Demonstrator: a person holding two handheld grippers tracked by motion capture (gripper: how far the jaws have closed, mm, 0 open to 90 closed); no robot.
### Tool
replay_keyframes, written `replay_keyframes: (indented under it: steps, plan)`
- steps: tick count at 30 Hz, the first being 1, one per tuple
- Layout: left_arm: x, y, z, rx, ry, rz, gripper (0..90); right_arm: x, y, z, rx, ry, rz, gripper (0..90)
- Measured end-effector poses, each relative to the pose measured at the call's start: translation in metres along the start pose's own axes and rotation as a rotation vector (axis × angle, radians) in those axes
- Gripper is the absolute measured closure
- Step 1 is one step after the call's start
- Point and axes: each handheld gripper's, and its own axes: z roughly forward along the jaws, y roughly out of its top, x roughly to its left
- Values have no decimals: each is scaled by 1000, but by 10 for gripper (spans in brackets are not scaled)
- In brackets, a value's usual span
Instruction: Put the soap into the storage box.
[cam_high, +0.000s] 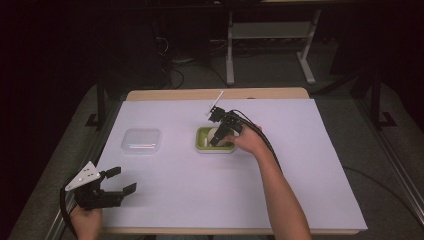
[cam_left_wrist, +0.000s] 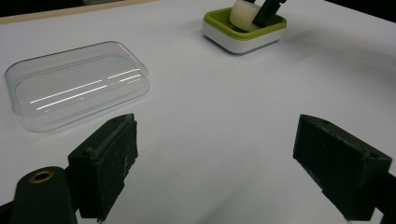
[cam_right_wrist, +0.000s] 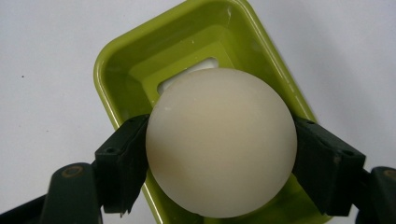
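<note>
You've got the round cream soap (cam_right_wrist: 221, 142) pinched between the right gripper (cam_right_wrist: 219, 158) jaws, one pad on each side of it, and it's sitting right over the green soap dish (cam_right_wrist: 122, 70), low in the well by the look of the left gripper view. I can't tell for sure whether the soap is resting on the dish floor or just above it, so go slow either way.

My take on doing this bit well: keep the soap centred over the dish's raised middle, don't let it ride up on a long wall, and keep the jaws level so the rounded sides don't squirt out. If you're setting it down, open only once it's bearing on the dish; if lifting, come straight up so you don't drag the light dish along.

Your left gripper (cam_high: 111, 183) is well off to the near left of the dish, jaws wide apart and holding nothing. The clear plastic lid (cam_left_wrist: 77, 84) lies flat just left of the dish, not touching it.

Count: one soap, one dish, one clear lid, two grippers, all on the white table cover (cam_high: 310, 160).
</note>
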Motion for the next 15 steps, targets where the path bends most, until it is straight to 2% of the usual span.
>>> replay_keyframes:
  steps: [3, 12, 15]
  plan:
    - [0, 0, 0, -1, 1, -2, 133, 0, 0, 0, 5, 5, 14, 236]
    - [0, 0, 0, -1, 1, 3, 132, -1, -1, 0, 10, -2, 13, 235]
    - [0, 0, 0, -1, 1, 3, 133, -2, -1, -3, -13, -3, 15, 241]
